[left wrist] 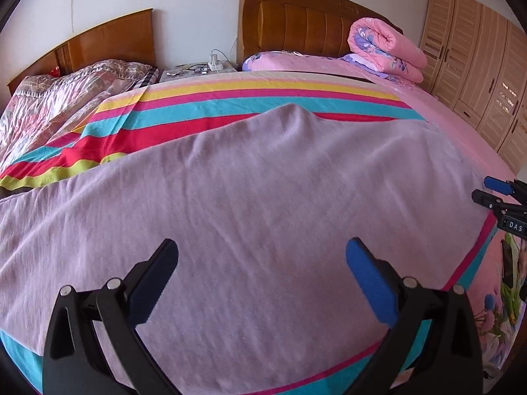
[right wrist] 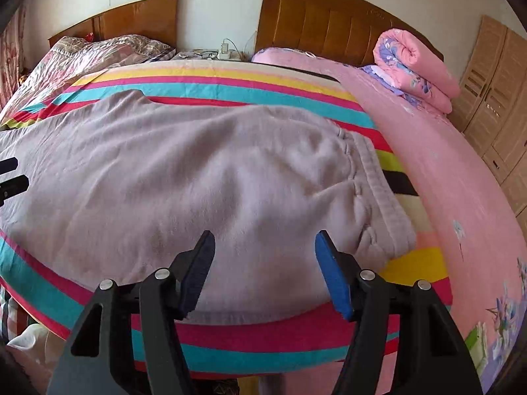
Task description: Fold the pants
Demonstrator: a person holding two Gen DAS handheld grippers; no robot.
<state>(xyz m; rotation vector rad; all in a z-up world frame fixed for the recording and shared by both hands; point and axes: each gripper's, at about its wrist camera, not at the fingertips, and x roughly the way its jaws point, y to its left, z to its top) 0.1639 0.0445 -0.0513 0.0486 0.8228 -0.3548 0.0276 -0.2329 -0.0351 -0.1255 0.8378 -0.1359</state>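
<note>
Left-wrist view shows soft, lilac fleece pants (left wrist: 263,197) spread flat over a striped blanket (left wrist: 230,98), the left gripper (left wrist: 262,273) wide, empty. Only the right-wrist view reveals the gathered, ribbed waistband (right wrist: 378,191); the right gripper (right wrist: 265,263) gapes, holding nothing.

Soft matt fleece pants (right wrist: 197,177) on a striped woven blanket (right wrist: 230,85).

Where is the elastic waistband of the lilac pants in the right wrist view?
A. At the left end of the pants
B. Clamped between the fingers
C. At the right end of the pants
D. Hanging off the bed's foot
C: the gathered waistband forms the right end of the pants, lying on the striped blanket.
</note>
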